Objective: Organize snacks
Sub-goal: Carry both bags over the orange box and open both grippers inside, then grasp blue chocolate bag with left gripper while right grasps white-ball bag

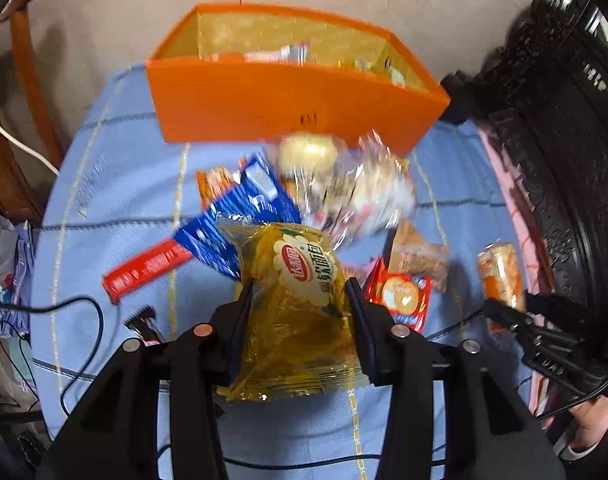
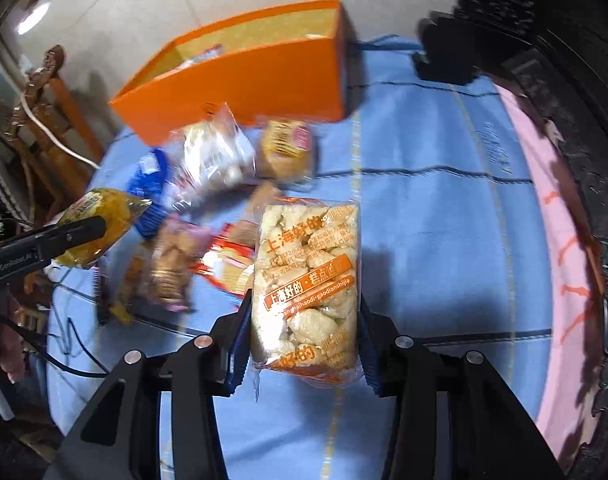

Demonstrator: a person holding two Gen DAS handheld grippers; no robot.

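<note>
Now your left gripper [image 1: 300,300] fingers pinch yellow bread packet [image 1: 300,280]; right gripper [image 2: 305,312] fingers pinch orange-labelled pastry pack [image 2: 307,280], orange box [image 1: 288,104] beyond.

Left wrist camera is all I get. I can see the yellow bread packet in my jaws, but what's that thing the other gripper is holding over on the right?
Observer: The right gripper holds a clear packet of puffy rice cakes with orange lettering, jaws shut on both its sides.
Operator: Is it off the cloth?
Observer: It looks lifted; its shadow falls on the blue cloth beside it.
Operator: Is there room on the right of the table?
Observer: Yes, the cloth right of the rice cakes is bare up to a pink edge.
Operator: And the orange box?
Observer: The orange box stands beyond the snack pile, open on top, with packets inside.
</note>
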